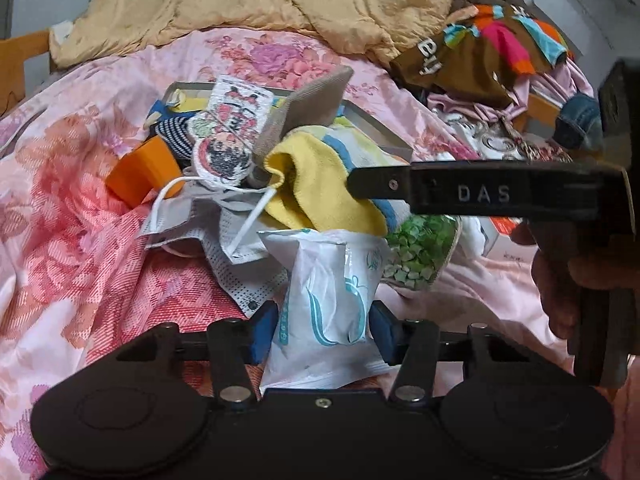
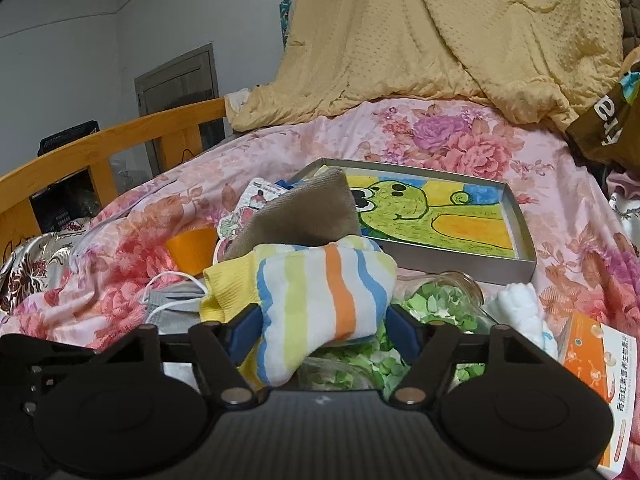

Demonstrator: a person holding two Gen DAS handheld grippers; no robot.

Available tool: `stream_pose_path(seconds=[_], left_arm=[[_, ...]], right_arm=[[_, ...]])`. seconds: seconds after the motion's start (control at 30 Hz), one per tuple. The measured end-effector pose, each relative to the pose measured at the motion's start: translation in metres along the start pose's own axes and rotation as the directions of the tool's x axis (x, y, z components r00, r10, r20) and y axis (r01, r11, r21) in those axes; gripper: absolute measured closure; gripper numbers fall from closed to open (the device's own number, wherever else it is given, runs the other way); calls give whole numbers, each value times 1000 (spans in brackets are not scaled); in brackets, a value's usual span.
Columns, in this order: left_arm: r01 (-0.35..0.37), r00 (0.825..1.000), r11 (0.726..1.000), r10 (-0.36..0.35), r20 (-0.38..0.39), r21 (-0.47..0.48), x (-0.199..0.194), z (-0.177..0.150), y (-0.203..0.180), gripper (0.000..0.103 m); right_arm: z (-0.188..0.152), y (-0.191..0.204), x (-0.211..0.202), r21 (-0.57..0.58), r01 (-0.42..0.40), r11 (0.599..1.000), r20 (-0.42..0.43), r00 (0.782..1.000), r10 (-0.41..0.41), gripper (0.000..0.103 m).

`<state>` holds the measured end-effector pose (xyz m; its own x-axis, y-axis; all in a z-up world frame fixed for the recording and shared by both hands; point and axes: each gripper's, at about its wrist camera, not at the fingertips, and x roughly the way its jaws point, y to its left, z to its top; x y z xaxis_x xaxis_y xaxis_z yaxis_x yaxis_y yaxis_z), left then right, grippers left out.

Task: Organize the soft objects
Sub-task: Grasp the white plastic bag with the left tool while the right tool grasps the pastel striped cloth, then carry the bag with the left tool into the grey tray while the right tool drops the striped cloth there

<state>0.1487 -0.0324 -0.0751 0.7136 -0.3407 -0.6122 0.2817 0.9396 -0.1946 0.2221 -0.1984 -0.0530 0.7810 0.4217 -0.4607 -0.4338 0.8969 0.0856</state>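
A white plastic tissue pack with teal print stands upright between the blue pads of my left gripper, and both pads press its sides. In the right wrist view my right gripper is shut on a striped sock with a yellow cuff. The same sock shows in the left wrist view, with the right gripper's black finger lying across it. Behind lie grey face masks and a brown cloth piece.
All of this lies on a pink floral bedspread. Nearby are a glass jar of green bits, an orange cup, a metal tray with a frog drawing, an orange box and a wooden bed rail. A yellow quilt is piled behind.
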Motion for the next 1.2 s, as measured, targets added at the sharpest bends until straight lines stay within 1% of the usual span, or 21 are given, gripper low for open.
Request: stream_pose_path(seconds=[0.03,0.1,0.17,0.27,0.3,0.33,0.37,0.43,0.53,0.67,0.83,1.0,1.2], left_arm=[[3,1000,1000,-3,1,-10,-1,0,1,52],[2,1000,1000,-1,4,-24,-2,0,2,55],[-2,1000,999,2,5,-32,-3,0,3,56],[-4,1000,999,4,7,-36,-5,1,4,58],[-4,1000,999,5,9,-37,-6,2,3,60],[-3,1000,999,4,9,-37,-7,3,3,61],[-3,1000,999,4,10,-37,-9,2,3,62],[-9,1000,999,9,14,-37,-11,2,2,63],[-18,1000,999,18,16,-39,-15,2,-1,63],[-28,999,998,28,15,-51,-22,2,-6,64],[-2,1000,997,3,15,-71,-33,2,-16,64],[21,999,998,-19,29,-63,-44,4,-32,64],[19,996,999,-16,84,-44,-54,23,-48,64]], right_arm=[[0,0,0,-1,-2,1000,1,1000,2,39],[0,2,0,-8,-1,1000,1,1000,1,42],[0,3,-1,-12,-3,1000,0,1000,3,46],[0,4,-2,-17,-1,1000,1,1000,1,55],[0,4,-2,-17,-1,1000,1,1000,1,61],[0,5,-2,-16,-2,1000,1,1000,2,69],[1,4,-2,-14,-3,1000,0,1000,3,71],[1,4,-4,-10,-6,1000,2,1000,6,80],[1,5,-9,-16,5,1000,15,1000,-5,87],[2,7,-19,-49,43,998,29,999,-42,90],[3,6,-38,-66,85,994,65,995,-81,90],[7,-1,-59,-47,123,991,126,985,-117,90],[13,-16,-79,-4,143,990,201,970,-139,90]])
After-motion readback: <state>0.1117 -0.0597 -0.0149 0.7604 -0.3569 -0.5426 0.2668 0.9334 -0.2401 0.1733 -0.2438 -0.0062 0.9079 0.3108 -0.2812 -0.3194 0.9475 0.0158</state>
